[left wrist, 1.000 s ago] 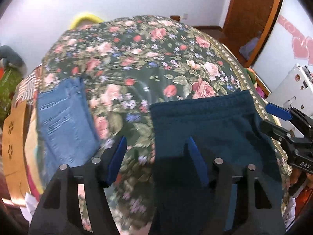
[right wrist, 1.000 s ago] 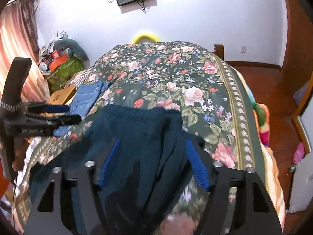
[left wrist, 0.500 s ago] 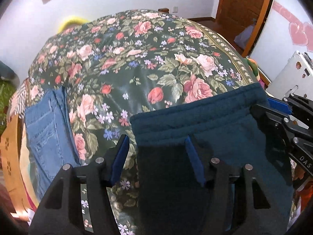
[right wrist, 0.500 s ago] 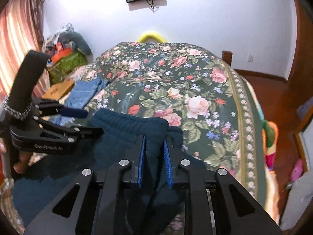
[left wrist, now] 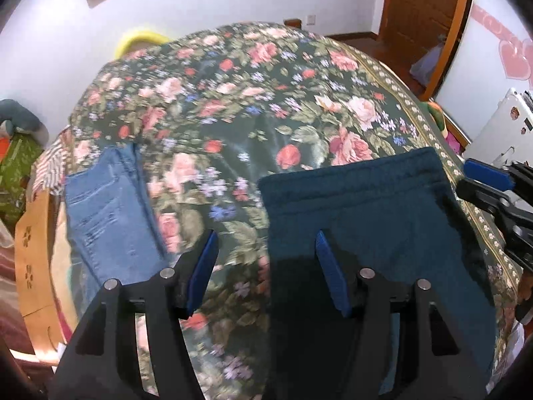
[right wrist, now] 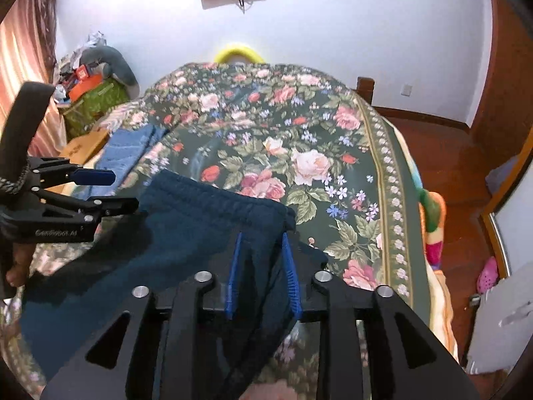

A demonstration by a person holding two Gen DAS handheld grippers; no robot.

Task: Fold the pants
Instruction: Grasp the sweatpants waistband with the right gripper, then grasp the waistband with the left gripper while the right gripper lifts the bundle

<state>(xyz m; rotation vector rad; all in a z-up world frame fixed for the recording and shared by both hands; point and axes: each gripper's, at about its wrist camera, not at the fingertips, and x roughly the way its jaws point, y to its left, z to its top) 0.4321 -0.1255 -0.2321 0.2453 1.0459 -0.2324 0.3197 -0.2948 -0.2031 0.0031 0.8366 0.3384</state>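
Since half a second ago the right tongs have eased apart a little but still pinch the right end of the waistband of the dark teal fleece pants, which lie flat on the floral bedspread near the bed's foot edge. Left tongs stand wide, holding nothing, one blue pad over the pants' left edge and the other over bare quilt. To fold well, I reckon the left should close on the waistband's left corner level with the right grip, then both carry the cloth across evenly so the edges meet. Faded blue folded jeans lie at the bed's left edge.
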